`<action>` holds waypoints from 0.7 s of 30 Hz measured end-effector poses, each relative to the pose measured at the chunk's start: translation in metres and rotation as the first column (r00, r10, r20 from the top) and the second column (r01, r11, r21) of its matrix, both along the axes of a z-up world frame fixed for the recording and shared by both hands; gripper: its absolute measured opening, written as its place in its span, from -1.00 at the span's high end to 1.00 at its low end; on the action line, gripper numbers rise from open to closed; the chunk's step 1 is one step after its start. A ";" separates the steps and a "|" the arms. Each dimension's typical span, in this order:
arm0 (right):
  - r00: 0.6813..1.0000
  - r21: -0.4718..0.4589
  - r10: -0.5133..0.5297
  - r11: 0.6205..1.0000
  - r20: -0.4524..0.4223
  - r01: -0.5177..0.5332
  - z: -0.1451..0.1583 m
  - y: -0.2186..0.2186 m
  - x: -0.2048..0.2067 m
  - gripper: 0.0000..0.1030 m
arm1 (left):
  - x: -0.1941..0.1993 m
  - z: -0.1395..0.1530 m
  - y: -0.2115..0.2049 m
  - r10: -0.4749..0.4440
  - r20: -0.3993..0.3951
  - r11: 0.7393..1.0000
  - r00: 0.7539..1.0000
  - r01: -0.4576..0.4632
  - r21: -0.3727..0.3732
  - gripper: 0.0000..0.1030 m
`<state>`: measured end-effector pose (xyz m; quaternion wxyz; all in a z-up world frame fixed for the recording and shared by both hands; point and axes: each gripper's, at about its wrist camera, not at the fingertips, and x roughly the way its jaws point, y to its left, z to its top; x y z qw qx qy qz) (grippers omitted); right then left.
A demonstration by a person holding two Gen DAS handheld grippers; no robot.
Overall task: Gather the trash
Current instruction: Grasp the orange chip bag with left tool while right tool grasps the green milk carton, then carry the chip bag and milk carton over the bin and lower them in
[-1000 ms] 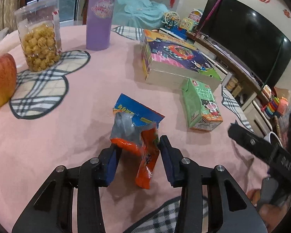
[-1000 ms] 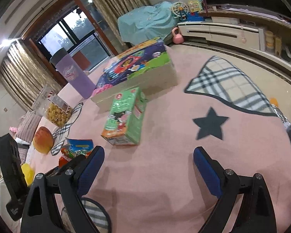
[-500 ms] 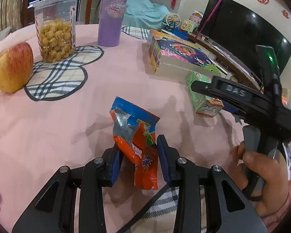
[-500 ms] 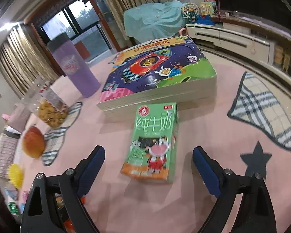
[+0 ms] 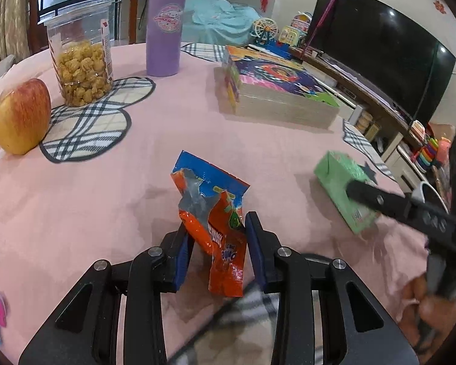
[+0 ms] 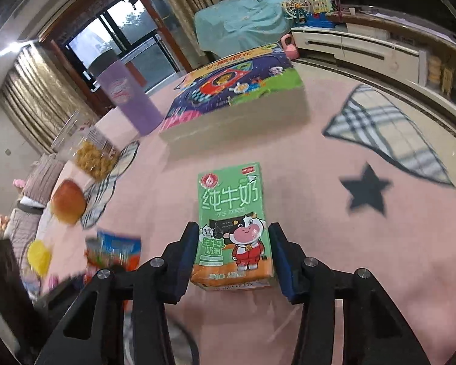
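Note:
An opened orange and blue snack wrapper (image 5: pixel 209 194) stands crumpled on the pink tablecloth (image 5: pixel 106 206). My left gripper (image 5: pixel 217 225) is shut on the wrapper's lower part, with both blue pads against it. A green milk carton (image 6: pixel 232 200) lies flat on the cloth. My right gripper (image 6: pixel 233 231) straddles the carton's near end, its jaws closing with the pads touching both sides. In the left wrist view the carton (image 5: pixel 337 173) sits to the right, with one black finger (image 5: pixel 380 200) of the right gripper across it. The wrapper (image 6: pixel 118 243) shows blurred at lower left in the right wrist view.
An apple (image 5: pixel 21 118), a clear jar of snacks (image 5: pixel 82 70) and a purple tumbler (image 5: pixel 164 30) stand at the back left by plaid mats (image 5: pixel 88 127). A thick colourful box (image 5: pixel 276 91) lies behind the carton. A hand (image 5: pixel 425 310) holds the right gripper's handle.
The right gripper swung over to the milk carton and narrowed its wide jaws around it. The left jaws tightened a little on the wrapper, which now stands more upright.

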<state>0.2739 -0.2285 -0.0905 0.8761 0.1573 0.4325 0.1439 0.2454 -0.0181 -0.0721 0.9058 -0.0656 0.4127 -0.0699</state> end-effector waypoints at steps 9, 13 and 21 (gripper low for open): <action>0.998 0.041 -0.045 0.998 0.051 0.043 0.015 -0.026 -0.071 0.09 | -0.050 0.014 -0.028 -0.070 0.024 0.997 0.997 0.071 -0.022 0.44; 0.996 0.047 -0.060 0.997 0.061 0.057 0.017 -0.032 -0.087 0.09 | -0.069 0.018 -0.039 -0.093 0.029 0.995 0.995 0.094 -0.026 0.45; 0.996 0.044 -0.071 0.997 0.057 0.069 0.013 -0.043 -0.114 0.09 | -0.097 0.013 -0.049 -0.134 0.013 0.990 0.991 0.135 -0.046 0.48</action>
